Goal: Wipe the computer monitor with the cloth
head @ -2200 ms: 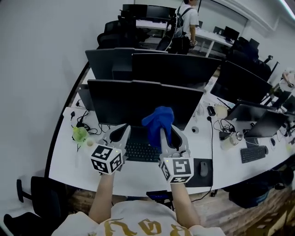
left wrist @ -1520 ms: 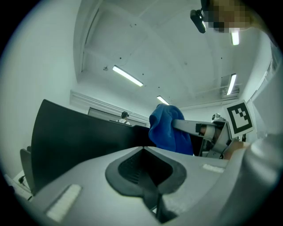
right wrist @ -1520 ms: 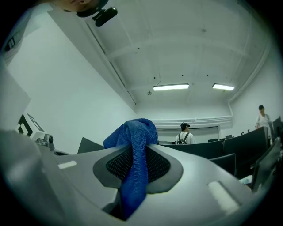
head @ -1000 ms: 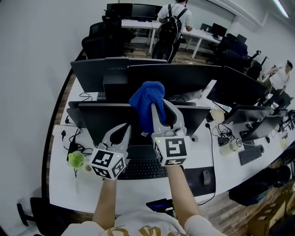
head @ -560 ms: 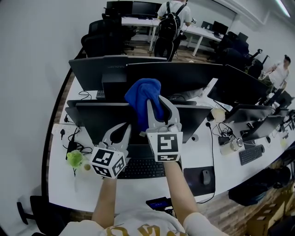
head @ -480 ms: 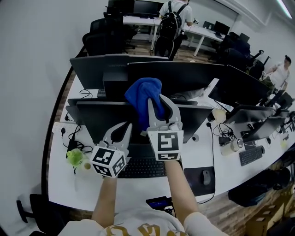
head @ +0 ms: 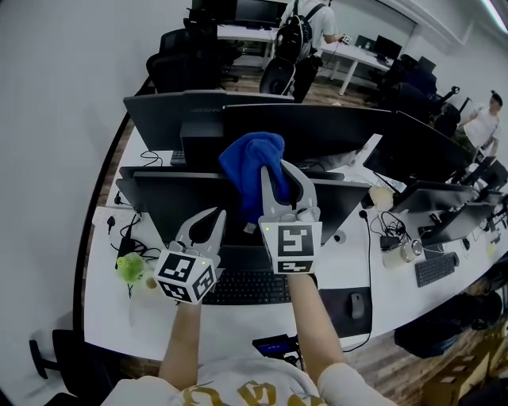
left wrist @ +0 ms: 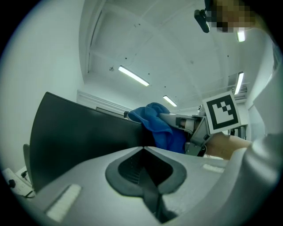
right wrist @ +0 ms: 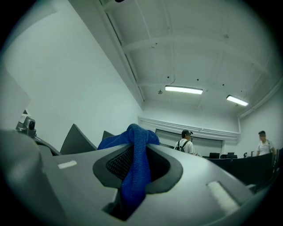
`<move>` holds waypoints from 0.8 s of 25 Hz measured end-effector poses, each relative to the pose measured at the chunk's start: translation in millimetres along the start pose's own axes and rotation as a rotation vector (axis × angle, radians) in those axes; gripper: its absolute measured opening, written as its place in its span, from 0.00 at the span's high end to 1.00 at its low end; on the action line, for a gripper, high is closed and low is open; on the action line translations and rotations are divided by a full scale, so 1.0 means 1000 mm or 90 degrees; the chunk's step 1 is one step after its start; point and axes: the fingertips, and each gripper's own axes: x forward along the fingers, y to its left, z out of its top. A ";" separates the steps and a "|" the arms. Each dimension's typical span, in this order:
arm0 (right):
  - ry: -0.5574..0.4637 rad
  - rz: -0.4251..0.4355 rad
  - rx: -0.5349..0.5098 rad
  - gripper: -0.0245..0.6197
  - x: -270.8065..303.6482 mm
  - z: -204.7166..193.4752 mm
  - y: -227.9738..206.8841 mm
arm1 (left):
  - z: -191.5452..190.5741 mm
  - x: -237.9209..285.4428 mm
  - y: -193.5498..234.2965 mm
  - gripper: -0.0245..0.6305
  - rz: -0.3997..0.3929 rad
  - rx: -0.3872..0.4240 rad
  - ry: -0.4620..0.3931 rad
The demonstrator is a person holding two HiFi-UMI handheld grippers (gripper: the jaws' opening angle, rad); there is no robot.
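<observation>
In the head view, the cloth (head: pixel 248 158) and the right gripper (head: pixel 278 169) cover part of the monitor (head: pixel 159 202) top edge. The left gripper (head: pixel 213 219) and right gripper hide part of the keyboard (head: pixel 246 289). The picture's top edge cuts off the person (head: pixel 308 28) at the back.

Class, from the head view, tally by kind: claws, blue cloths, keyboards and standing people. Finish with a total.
Claws: 2 (left claw, right claw)
Blue cloth: 1
Keyboards: 2 (near keyboard, far-right keyboard)
Standing people: 2 (person with the backpack, person at the right edge)
Total: 7
</observation>
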 end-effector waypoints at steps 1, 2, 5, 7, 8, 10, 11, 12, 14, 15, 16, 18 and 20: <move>0.000 0.000 0.001 0.82 0.000 0.000 -0.001 | 0.000 0.001 -0.001 0.96 0.001 0.000 0.001; 0.000 0.000 0.001 0.82 0.000 0.000 -0.002 | -0.001 0.001 -0.002 0.96 0.001 0.001 0.002; 0.002 -0.004 0.003 0.82 -0.003 -0.002 -0.007 | -0.002 0.003 -0.005 0.96 0.001 0.002 0.003; 0.003 -0.007 0.005 0.82 -0.004 -0.004 -0.011 | -0.002 0.005 -0.008 0.96 0.000 0.003 0.004; 0.003 -0.008 0.004 0.82 -0.005 -0.004 -0.013 | -0.002 0.006 -0.009 0.96 0.000 0.003 0.004; 0.003 -0.009 0.003 0.82 -0.007 -0.006 -0.017 | -0.003 0.009 -0.013 0.96 -0.001 0.004 0.003; 0.004 -0.012 0.002 0.82 -0.008 -0.006 -0.020 | -0.002 0.010 -0.015 0.96 -0.002 0.005 0.003; 0.004 -0.015 0.002 0.82 -0.009 -0.007 -0.023 | -0.002 0.012 -0.016 0.96 -0.002 0.006 0.003; 0.005 -0.020 0.006 0.82 -0.011 -0.008 -0.028 | -0.002 0.013 -0.019 0.96 -0.003 0.008 0.004; 0.006 -0.021 0.008 0.82 -0.012 -0.009 -0.030 | -0.002 0.014 -0.020 0.96 -0.002 0.009 0.004; 0.006 -0.021 0.009 0.82 -0.012 -0.009 -0.032 | -0.002 0.015 -0.021 0.96 -0.002 0.009 0.004; 0.007 -0.022 0.010 0.82 -0.013 -0.011 -0.035 | -0.002 0.017 -0.022 0.96 0.000 0.010 0.005; 0.007 -0.026 0.012 0.82 -0.014 -0.013 -0.040 | -0.003 0.019 -0.025 0.96 0.001 0.011 0.006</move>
